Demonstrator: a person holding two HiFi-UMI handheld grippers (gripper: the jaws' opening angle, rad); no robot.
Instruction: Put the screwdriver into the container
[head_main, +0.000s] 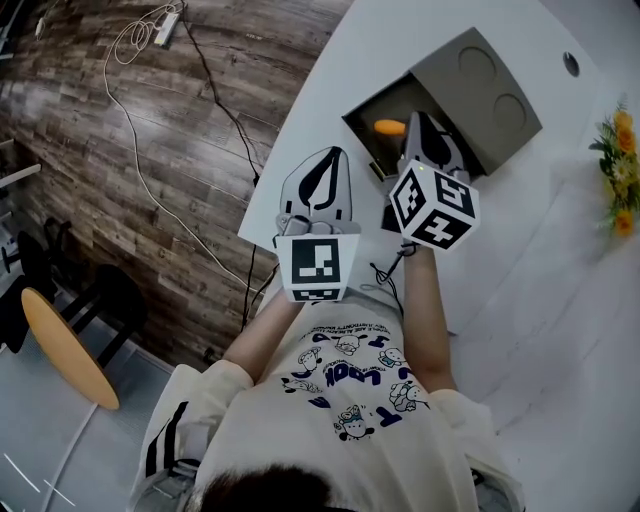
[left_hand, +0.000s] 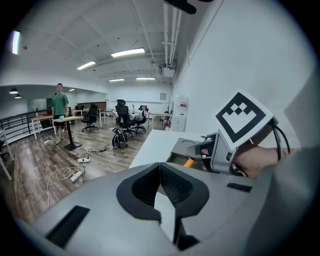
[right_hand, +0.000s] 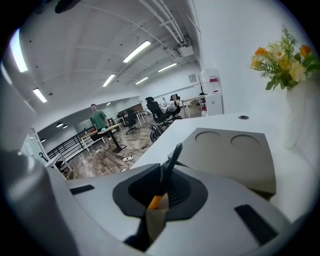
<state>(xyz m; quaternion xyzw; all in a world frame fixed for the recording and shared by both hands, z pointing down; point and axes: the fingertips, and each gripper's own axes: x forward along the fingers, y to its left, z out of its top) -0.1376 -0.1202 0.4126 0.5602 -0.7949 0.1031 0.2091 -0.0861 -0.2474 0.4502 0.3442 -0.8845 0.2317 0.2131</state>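
**Asker:** As you stood over the white table (head_main: 560, 300), where was the slim screwdriver with the black shaft and orange handle (right_hand: 173, 159)?

**Me:** It was already in my right gripper (right_hand: 161, 172). The jaws were closed tight on it, pinching it about where black met orange.

**Asker:** Which way did it run?

**Me:** Roughly along the jaws. In that gripper's own view the orange end sat low between them. The black shaft rose past the fingertips toward the far side.

**Asker:** And the container?

**Me:** The grey box-shaped container with two round recesses in its top (head_main: 480, 90) was right under my right hand. Its open mouth lay to the left of that recessed top, and my right jaws hung over the mouth's near edge. From above, an orange patch (head_main: 390, 127) showed just left of the jaws, inside the opening. I could not tell whether that was the handle's end or something lying in the box.

**Asker:** What about your other hand?

**Me:** My left gripper (head_main: 322, 160) had its jaws together on nothing. It hung to the left and nearer me, by the table's left edge and short of the container. The right hand was plainly the nearer one. I judged the coming move was its alone: tilt the shaft down into the mouth, then let go.
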